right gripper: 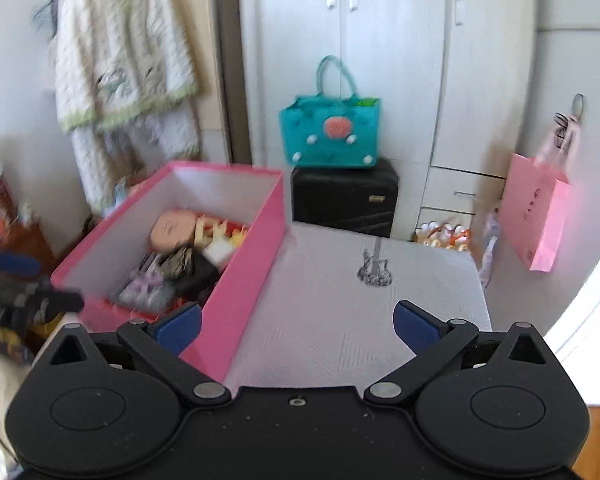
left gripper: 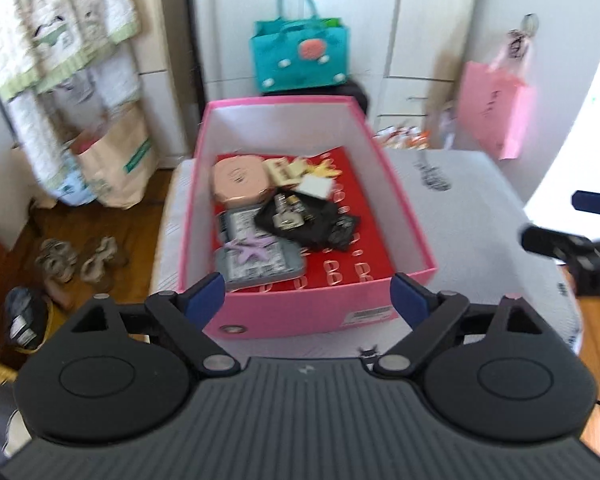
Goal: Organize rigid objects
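Pink box (left gripper: 260,312) sits on the white pad (left gripper: 472,216), toward its left side, lid off. Inside, lying on a red sheet (left gripper: 364,216): round peach case (left gripper: 240,180), grey tin (left gripper: 260,256) with a purple star (left gripper: 252,246) on top, black pouch (left gripper: 308,216), and small cream and yellow pieces at the far end. The pad outside the box is bare, so sorting looks mostly or fully done; nothing loose remains in sight. Left gripper (left gripper: 310,298) spread wide, nothing between its fingers, poised above the box's near wall. Right gripper (right gripper: 298,324) likewise wide and empty, over the pad just right of the box. Left view looks straight down into the box and shows its contents; right view sees them obliquely but adds the black case (right gripper: 344,196) under the teal bag (right gripper: 328,136).
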{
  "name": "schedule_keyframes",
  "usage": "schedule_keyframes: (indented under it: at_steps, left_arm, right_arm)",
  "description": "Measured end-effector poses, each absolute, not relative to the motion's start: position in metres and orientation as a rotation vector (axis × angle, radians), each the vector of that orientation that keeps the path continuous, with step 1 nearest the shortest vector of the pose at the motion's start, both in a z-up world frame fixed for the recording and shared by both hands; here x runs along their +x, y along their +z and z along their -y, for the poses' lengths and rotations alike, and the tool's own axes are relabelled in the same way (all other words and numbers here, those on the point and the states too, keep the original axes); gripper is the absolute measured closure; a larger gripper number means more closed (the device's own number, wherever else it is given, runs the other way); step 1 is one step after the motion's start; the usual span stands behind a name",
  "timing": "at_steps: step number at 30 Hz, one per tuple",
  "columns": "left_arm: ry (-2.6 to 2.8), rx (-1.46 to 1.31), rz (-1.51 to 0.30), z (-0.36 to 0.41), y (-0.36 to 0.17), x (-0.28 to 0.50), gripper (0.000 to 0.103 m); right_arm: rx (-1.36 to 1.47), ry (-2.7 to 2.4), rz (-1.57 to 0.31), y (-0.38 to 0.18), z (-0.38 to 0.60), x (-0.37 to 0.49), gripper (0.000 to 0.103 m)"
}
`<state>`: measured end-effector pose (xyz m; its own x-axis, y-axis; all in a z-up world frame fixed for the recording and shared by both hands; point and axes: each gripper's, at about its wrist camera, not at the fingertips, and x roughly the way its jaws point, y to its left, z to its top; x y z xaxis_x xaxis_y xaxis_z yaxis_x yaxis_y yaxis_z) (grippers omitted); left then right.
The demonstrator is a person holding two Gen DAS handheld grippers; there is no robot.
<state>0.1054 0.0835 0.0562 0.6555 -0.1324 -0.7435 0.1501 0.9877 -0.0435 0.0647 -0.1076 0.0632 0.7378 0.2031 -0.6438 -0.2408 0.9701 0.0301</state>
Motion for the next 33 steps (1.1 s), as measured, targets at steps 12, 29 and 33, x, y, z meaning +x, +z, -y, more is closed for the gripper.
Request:
schedule_keyframes:
  at_steps: [12, 29, 33]
  left_arm:
    - [-0.036, -0.043, -0.717, -0.070, 0.058, 0.065, 0.004]
    - [-0.005, -0.003, -0.705, -0.036, 0.043, 0.033, 0.001]
    - [-0.014, 0.000, -0.678, -0.031, 0.044, 0.026, 0.001]
  right_arm:
    - [0.096, 0.156, -0.687, 0.059, 0.130, 0.030, 0.000]
    - [0.114, 0.091, -0.592, 0.061, 0.142, -0.005, 0.000]
    - [0.106, 0.076, -0.583, 0.058, 0.145, -0.010, 0.000]
